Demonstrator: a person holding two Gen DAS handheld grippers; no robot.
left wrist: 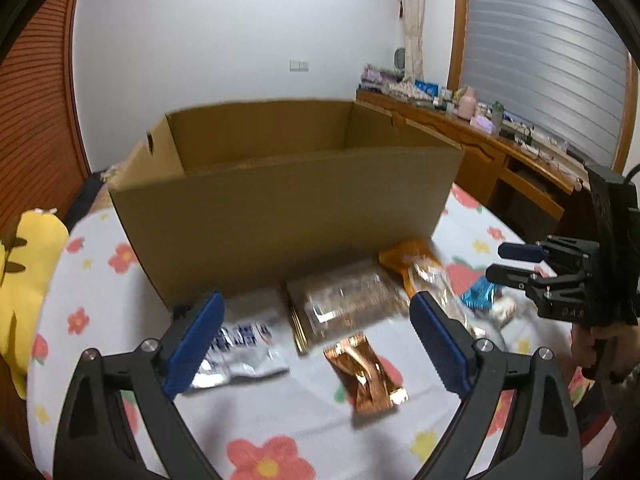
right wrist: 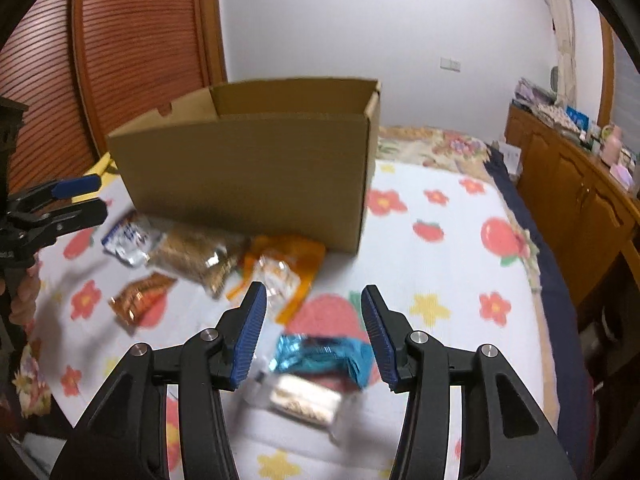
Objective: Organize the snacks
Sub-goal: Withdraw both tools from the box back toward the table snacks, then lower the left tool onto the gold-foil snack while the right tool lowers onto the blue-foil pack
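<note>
An open cardboard box (left wrist: 280, 208) (right wrist: 248, 176) stands on the flowered sheet. Several snack packets lie in front of it: a white-and-blue one (left wrist: 240, 344) (right wrist: 128, 236), a clear one with brown snacks (left wrist: 344, 300) (right wrist: 192, 252), a copper one (left wrist: 364, 372) (right wrist: 140, 296), an orange one (left wrist: 416, 264) (right wrist: 288, 264), a shiny blue one (left wrist: 478, 296) (right wrist: 320, 356) and a pale biscuit pack (right wrist: 300, 400). My left gripper (left wrist: 318, 308) (right wrist: 100, 196) hovers open over the clear and copper packets. My right gripper (right wrist: 313, 292) (left wrist: 500, 262) is open above the blue packet, gripping nothing.
A yellow plush toy (left wrist: 24, 272) lies at the bed's left edge. A wooden sideboard (left wrist: 500, 148) (right wrist: 568, 184) crowded with small items runs along the right. A slatted wooden door (right wrist: 140, 40) stands behind the box. A hand (left wrist: 592, 344) holds the right gripper.
</note>
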